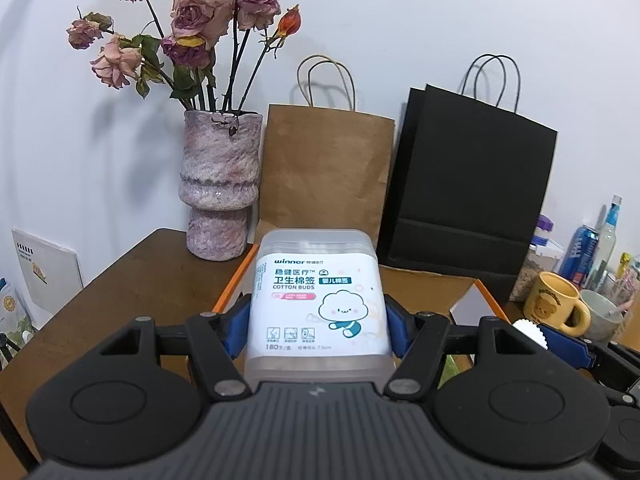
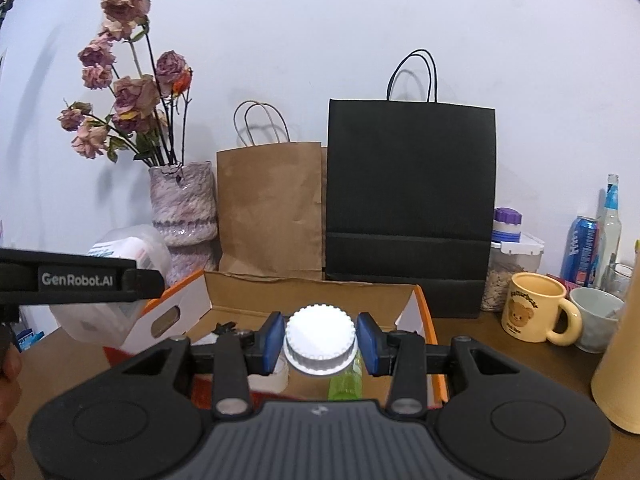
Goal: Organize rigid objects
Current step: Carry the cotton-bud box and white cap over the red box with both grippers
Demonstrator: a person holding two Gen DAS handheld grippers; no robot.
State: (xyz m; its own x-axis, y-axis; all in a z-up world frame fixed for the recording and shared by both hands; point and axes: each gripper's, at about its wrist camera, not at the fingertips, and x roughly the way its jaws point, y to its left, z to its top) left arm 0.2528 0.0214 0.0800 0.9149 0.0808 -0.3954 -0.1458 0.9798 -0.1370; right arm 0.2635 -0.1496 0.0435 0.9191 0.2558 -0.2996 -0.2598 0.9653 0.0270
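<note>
1. In my left gripper [image 1: 316,322] I have the cotton-bud box [image 1: 316,300], a clear plastic tub with a white label. The blue pads [image 1: 235,330] press on both its sides, so the jaws are clamped on it and it rides clear of the surface, out in front of the camera.
2. My right gripper [image 2: 320,342] grasps a white ribbed cap [image 2: 320,338]. The pads sit against its rim on either side, jaws nearly closed round it. Below the cap I see a green, translucent body [image 2: 345,380], so I judge this is a small bottle held by its lid.
3. Both loads hang over or just short of the open cardboard box [image 2: 304,300] with orange edges. From the right wrist view, the tub is at the box's left wall and the bottle is above its near half.
4. I read the step as carrying both items to the box for packing.
5. Next I need to lower each item into a free spot on the box floor, keep them apart from each other, then let go. Some dark small thing [image 2: 224,326] already lies inside; I cannot tell what.
6. Beyond the box stand a brown paper bag [image 2: 272,208], a black paper bag [image 2: 412,204], a vase of dried roses [image 2: 184,204] and a yellow mug [image 2: 536,308].
</note>
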